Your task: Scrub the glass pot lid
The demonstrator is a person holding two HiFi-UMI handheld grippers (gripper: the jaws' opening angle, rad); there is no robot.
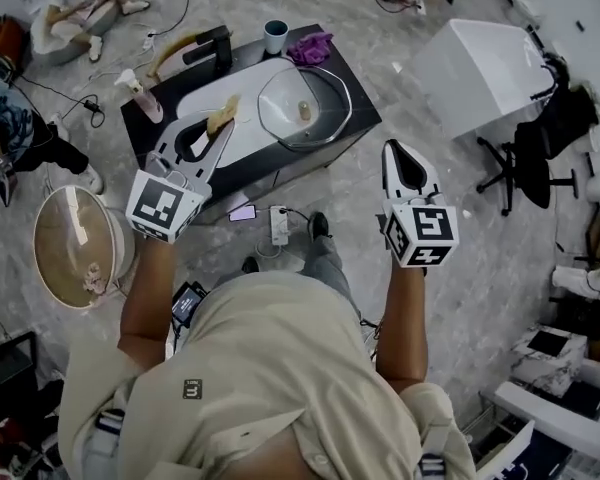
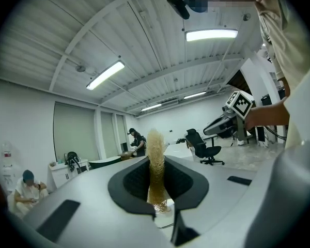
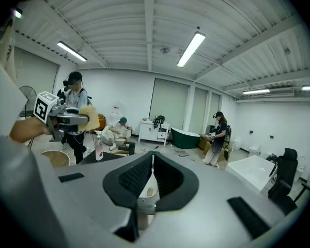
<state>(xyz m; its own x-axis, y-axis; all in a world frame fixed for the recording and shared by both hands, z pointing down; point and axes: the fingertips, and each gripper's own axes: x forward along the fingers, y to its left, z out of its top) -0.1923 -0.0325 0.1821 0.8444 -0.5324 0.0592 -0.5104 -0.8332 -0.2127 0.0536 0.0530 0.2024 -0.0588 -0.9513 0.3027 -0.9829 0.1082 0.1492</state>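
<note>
- Glass pot lid (image 1: pixel 302 106) lies in the white sink (image 1: pixel 242 96) on the dark table (image 1: pixel 357 114), out in front of you.
- It lies flat with its round side up, and the small brown knob (image 1: pixel 304 109) in its middle points up at you.
- The lid is round, so it has no long side. It looks the same every way you turn it.
- Your left gripper (image 1: pixel 216 128) is squeezed shut on a tan sponge (image 1: pixel 225 111). The sponge sticks out past the tips.
- The sponge is not touching the lid. It sits off to the left of it, and I think you are holding it up in the air.
- Your right gripper (image 1: pixel 393 151) is closed tight with nothing in it. It is off to the right of the table, well apart from the lid.
- I think the scrubbing has not begun. You have the sponge ready, and that part is done.
- What is left: bring the sponge down onto the glass and rub it all over. You may want your right gripper to keep the lid from sliding.
- A cup (image 1: pixel 275 36) and a purple cloth (image 1: pixel 310 48) sit at the far edge of the table, behind the lid.
</note>
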